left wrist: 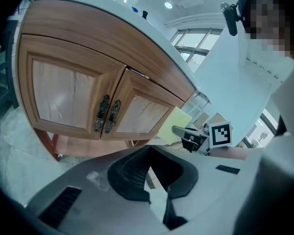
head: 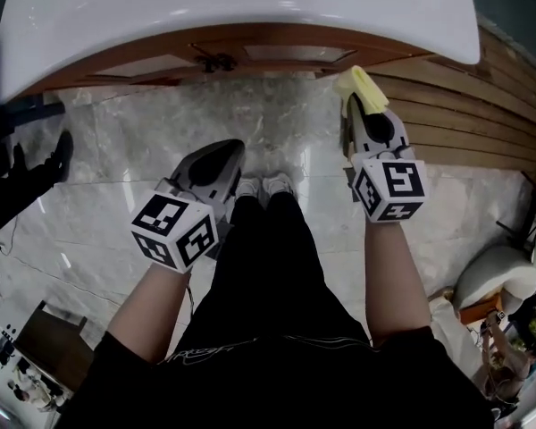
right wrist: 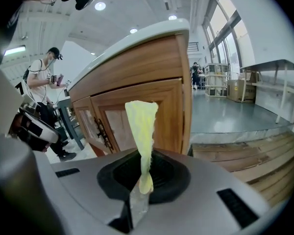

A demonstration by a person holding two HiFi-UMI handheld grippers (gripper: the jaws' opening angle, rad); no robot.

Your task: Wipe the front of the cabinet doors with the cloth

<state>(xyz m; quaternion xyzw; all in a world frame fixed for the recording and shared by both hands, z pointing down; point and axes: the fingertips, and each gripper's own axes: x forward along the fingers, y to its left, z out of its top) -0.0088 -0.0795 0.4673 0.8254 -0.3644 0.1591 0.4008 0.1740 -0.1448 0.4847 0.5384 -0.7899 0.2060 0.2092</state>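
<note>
The wooden cabinet doors (head: 281, 53) sit under a white countertop (head: 232, 7); the left gripper view shows both panelled doors (left wrist: 63, 94) with ornate metal handles (left wrist: 108, 114) at the middle seam. My right gripper (head: 353, 107) is shut on a yellow cloth (head: 361, 85), held up close in front of the cabinet's right end. In the right gripper view the cloth (right wrist: 141, 126) stands upright from the gripper (right wrist: 145, 182), with the right door (right wrist: 169, 116) just behind it. My left gripper (head: 235, 147) hangs lower over the floor, shut and holding nothing, jaws (left wrist: 149, 150) pointing at the doors.
Marble floor (head: 116, 213) lies in front of the cabinet, and a wooden slat deck (head: 482, 105) begins at its right. A person (right wrist: 45, 77) stands beyond the cabinet's left side. Dark gear (head: 31, 172) lies at the left, clutter (head: 500, 293) at the lower right.
</note>
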